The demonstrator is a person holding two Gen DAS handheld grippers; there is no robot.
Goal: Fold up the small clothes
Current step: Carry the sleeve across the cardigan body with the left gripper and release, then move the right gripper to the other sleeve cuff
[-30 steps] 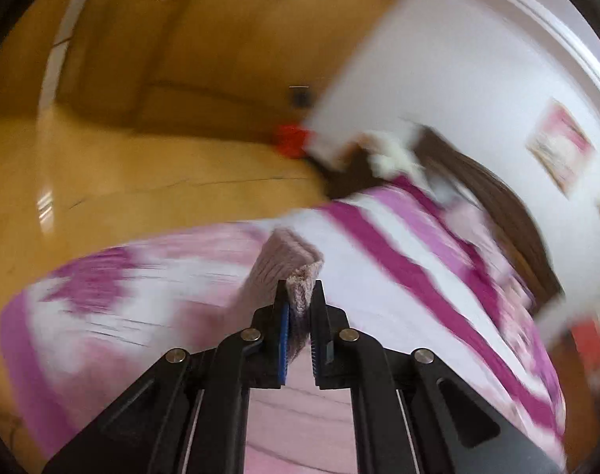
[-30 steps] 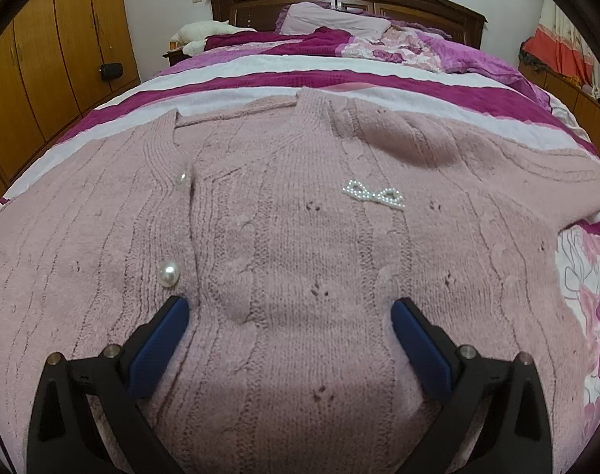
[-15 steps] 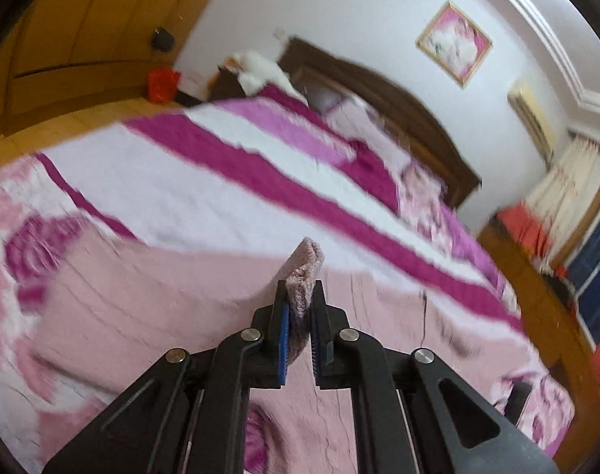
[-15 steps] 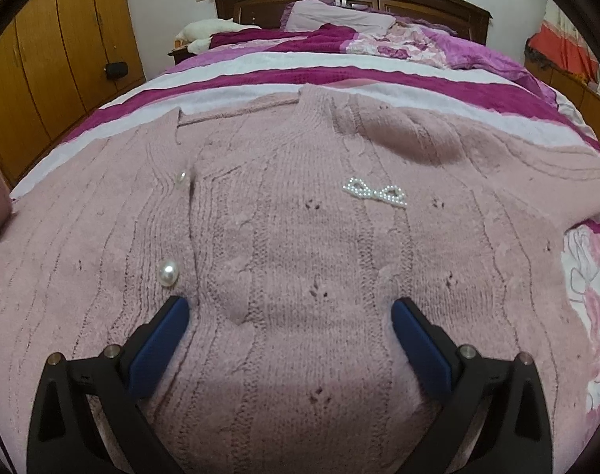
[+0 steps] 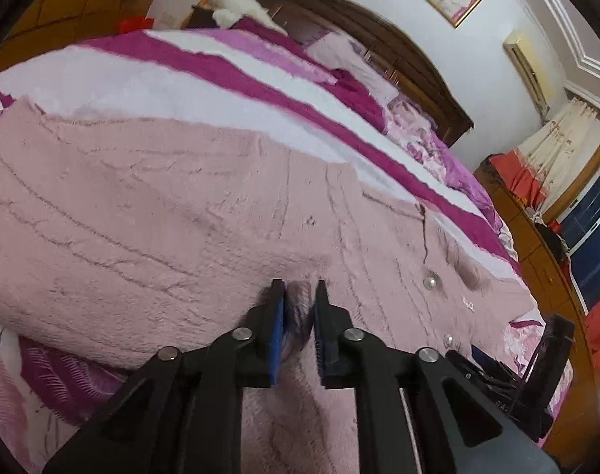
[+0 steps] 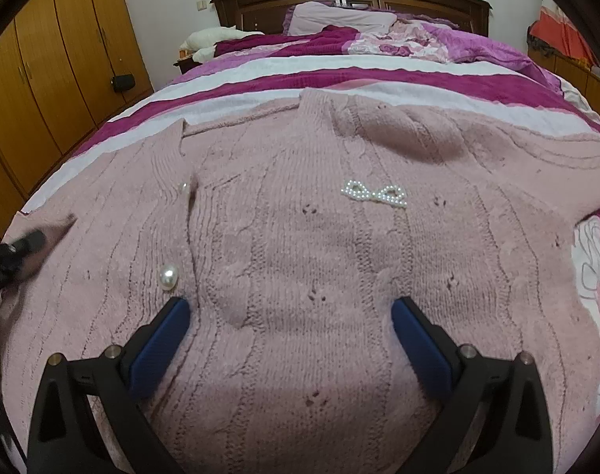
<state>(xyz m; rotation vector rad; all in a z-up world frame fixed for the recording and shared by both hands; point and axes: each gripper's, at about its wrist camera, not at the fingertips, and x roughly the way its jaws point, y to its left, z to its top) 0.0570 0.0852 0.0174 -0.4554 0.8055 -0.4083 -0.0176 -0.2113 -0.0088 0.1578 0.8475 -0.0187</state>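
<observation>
My right gripper [image 6: 290, 312] stands wide open over the cardigan [image 6: 300, 260], with bare knit ahead of it up to the collar. A pearl button [image 6: 168, 279] sits just beside my left finger, and the bead bow [image 6: 374, 193] lies further ahead. My left gripper [image 5: 298, 308] comes in at the left edge, its jaws close together on a fold of sleeve [image 5: 114, 213].

Dim, even indoor light; strong fisheye bending with dark corners; left view slightly blurred.
</observation>
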